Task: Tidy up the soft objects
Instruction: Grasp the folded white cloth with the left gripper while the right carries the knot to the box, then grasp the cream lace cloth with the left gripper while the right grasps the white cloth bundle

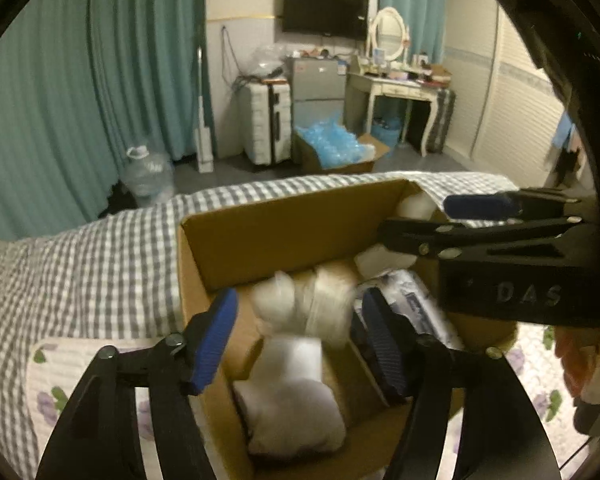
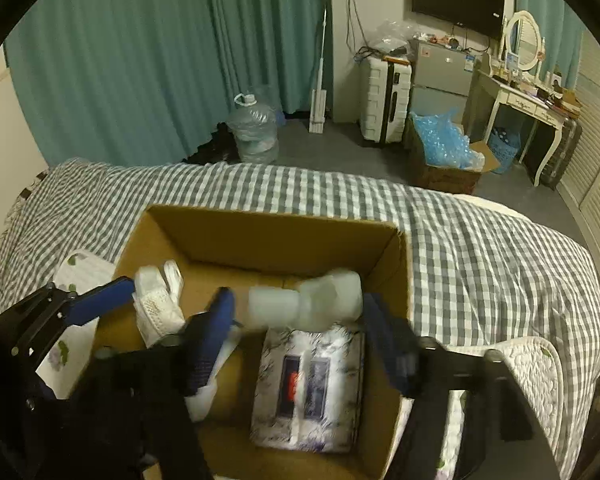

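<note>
Both tongs hung over the open cardboard box [image 2: 284,236] on the checked bedspread [image 2: 480,248]. The left gripper [image 1: 296,336] stood spread, its blue pads [image 1: 214,340] clear of the white bundle [image 1: 300,304] blurred between them. The right gripper [image 2: 300,336] stood spread too, a white roll [image 2: 308,300] smeared between its jaws, seemingly loose, though the blur made contact hard to judge. Inside the box, a white plush piece [image 2: 158,304] lay at the left, a patterned wrapped packet [image 2: 308,388] at the near right, and a white pillowy pack [image 1: 292,400] at the near side. A floral quilted pad [image 1: 68,384] lay just left of the box.
</note>
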### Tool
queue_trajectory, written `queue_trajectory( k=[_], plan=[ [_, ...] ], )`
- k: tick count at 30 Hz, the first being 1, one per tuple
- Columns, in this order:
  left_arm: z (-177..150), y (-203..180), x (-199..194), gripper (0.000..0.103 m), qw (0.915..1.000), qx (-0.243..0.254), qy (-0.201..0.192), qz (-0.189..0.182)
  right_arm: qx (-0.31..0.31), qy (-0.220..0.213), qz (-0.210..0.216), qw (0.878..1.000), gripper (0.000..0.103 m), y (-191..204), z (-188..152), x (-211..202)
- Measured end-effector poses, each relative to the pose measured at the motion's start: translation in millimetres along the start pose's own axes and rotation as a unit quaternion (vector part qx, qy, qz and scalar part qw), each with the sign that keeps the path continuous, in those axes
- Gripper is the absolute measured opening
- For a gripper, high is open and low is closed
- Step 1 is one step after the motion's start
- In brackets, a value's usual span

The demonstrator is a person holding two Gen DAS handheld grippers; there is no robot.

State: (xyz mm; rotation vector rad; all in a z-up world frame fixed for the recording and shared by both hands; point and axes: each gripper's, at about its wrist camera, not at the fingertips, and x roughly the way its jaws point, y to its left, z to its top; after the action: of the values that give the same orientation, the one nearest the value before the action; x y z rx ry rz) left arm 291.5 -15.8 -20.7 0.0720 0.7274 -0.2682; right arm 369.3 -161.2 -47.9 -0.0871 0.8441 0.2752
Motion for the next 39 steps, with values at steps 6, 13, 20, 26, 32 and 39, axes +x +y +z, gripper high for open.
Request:
queue_trajectory(
  k=[6,13,20,26,32,39],
  plan=[
    [7.1,3.6,-7.7,0.067,0.9998,-0.014,-0.005,0.009,0.012,-0.022,-0.003,1.000,0.079,-8.3,4.0,-17.8],
    [19.0,4.8,-66.9,0.075,0.9985,-0.011,-0.035,0.039,0.012,-0.037,-0.026,0.999,0.085,-6.4,5.2,-80.3],
    [19.5,1.4,-156.1,0.093,0.9941,-0.005,-0.094,0.054,-0.004,-0.068,-0.065,0.996,0.095,2.3,-5.1,-176.9],
    [4.3,-1.7,-218.8,0.093,0.9906,0.001,-0.118,0.070,-0.025,-0.084,-0.081,0.993,0.099,17.1,-32.6,-242.5],
    [-19.0,-5.0,-249.7,0.093,0.9880,0.002,-0.133,0.077,-0.037,-0.073,-0.083,0.993,0.099,30.7,-64.7,-272.8],
    [-45.5,-9.2,-246.5,0.093,0.9898,0.004,-0.119,0.079,-0.033,-0.062,-0.066,0.995,0.099,37.4,-95.9,-270.9]
  ],
)
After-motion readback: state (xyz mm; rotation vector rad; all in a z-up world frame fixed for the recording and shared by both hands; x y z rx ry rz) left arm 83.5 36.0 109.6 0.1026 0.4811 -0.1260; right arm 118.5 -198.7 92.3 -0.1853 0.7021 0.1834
